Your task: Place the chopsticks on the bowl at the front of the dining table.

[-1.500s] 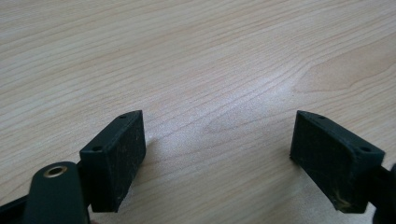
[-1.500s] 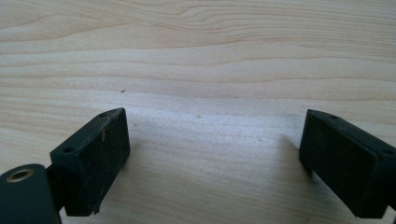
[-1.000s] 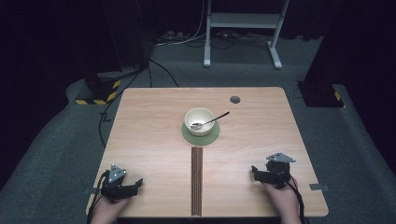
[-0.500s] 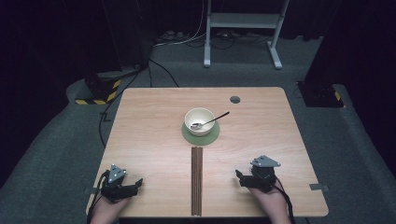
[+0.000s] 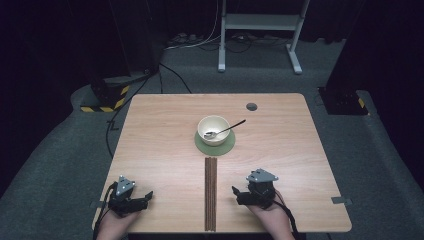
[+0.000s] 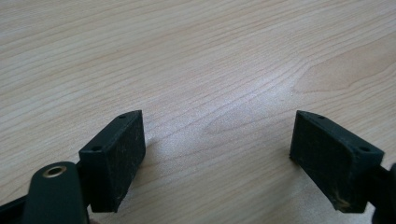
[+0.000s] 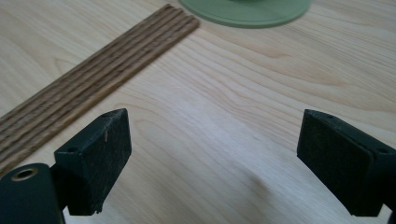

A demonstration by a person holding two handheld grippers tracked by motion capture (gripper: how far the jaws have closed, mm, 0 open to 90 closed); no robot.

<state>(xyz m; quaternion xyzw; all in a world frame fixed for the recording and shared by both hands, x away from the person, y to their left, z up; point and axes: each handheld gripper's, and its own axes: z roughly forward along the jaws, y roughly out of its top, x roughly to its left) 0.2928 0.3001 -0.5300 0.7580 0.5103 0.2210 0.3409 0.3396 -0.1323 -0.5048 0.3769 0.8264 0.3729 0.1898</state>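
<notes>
the right gripper [image 5: 235, 192], fingers apart and empty, hovers just right of the bundle of wooden sticks [image 5: 211, 192], whose long axis runs from the counter's [image 5: 160, 130] near edge toward the green coaster [image 5: 215, 145]. the left gripper [image 5: 148, 196], fingers likewise apart, sits farther off. on the coaster, a cream bowl [image 5: 214, 129] holds a spoon [image 5: 225, 130].

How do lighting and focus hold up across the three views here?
High view: the light wooden table is evenly lit, its surroundings nearly black. Left gripper view: soft glare on the wood between sharp jaws. Right gripper view: the ribbed brown wooden strip and round green coaster blur with distance.
</notes>
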